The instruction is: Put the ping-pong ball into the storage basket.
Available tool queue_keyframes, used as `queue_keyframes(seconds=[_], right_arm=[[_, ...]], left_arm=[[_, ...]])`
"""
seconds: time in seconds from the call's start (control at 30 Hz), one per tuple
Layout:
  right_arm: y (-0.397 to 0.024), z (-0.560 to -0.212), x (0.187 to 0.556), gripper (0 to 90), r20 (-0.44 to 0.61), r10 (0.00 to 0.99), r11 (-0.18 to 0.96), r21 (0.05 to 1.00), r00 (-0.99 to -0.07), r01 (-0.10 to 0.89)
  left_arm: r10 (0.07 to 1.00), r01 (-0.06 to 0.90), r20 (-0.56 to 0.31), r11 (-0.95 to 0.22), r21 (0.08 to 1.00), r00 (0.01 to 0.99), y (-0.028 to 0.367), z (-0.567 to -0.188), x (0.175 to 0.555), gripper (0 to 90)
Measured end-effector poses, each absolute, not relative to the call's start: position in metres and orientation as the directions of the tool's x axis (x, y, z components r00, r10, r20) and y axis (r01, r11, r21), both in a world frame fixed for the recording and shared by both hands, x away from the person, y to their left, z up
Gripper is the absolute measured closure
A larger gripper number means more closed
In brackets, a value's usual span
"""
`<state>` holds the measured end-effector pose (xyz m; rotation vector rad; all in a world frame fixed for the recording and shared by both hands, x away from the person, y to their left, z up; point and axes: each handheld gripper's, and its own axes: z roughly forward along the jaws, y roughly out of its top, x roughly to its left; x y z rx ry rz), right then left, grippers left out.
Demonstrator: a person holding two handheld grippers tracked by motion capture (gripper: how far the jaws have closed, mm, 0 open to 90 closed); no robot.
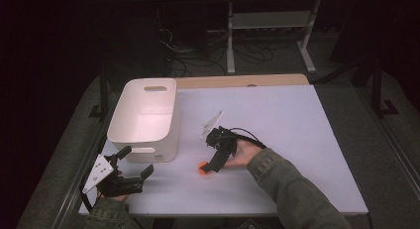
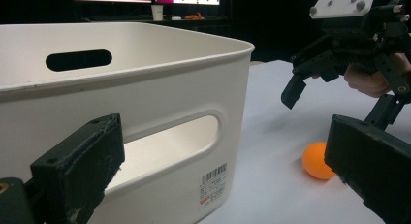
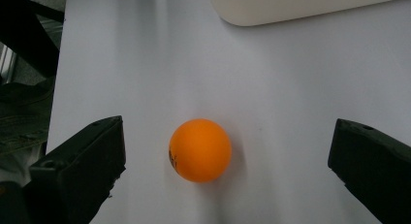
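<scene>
Starting nearest me, I have the left gripper (image 1: 132,175) at about seven o'clock on the pale lavender surface (image 1: 297,140), its fingers spread wide and empty, pointing toward the near wall of the white rectangular plastic bin with slot handles (image 1: 148,115). Moving inward, the small orange plastic ball (image 1: 203,168) sits on the bare surface near six o'clock, just beside the bin's near right corner but apart from it. My right gripper (image 1: 213,164) hangs directly over it, tilted down; in the right gripper view the ball (image 3: 199,150) lies between the two black fingers (image 3: 82,166), which stand wide open with clear space on both sides, touching nothing.

I judge the ball light, hollow, smooth and quick to roll, with a thin shell that could dent under a hard squeeze. I would lower until the fingers straddle its widest line, then close gently and evenly so it cannot squirt sideways. Farther off, the bin stands at ten o'clock, open-topped.
</scene>
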<state>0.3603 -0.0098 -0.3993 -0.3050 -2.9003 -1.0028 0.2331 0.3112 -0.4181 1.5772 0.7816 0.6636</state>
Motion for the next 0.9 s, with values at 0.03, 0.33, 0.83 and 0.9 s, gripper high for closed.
queue_keyframes(seconds=[0.03,0.33,0.83,0.9], right_arm=[[-0.009,-0.401,0.36,0.0,0.12,0.162,0.772,0.603,-0.979,0.201],[-0.003,-0.407,0.36,3.0,0.128,0.143,0.786,0.587,-0.981,0.192],[0.003,-0.415,0.36,10.3,0.136,0.105,0.818,0.552,-0.985,0.163],[0.004,-0.417,0.359,12.4,0.132,0.103,0.827,0.54,-0.986,0.158]], left_arm=[[0.791,0.119,-0.009,-0.08,0.99,0.612,0.311,-0.418,0.233,0.2],[0.791,0.118,-0.009,-0.08,0.99,0.612,0.311,-0.418,0.233,0.2],[0.79,0.117,-0.005,-0.084,0.99,0.613,0.311,-0.418,0.233,0.2],[0.789,0.117,-0.005,-0.085,0.989,0.614,0.31,-0.418,0.233,0.2]])
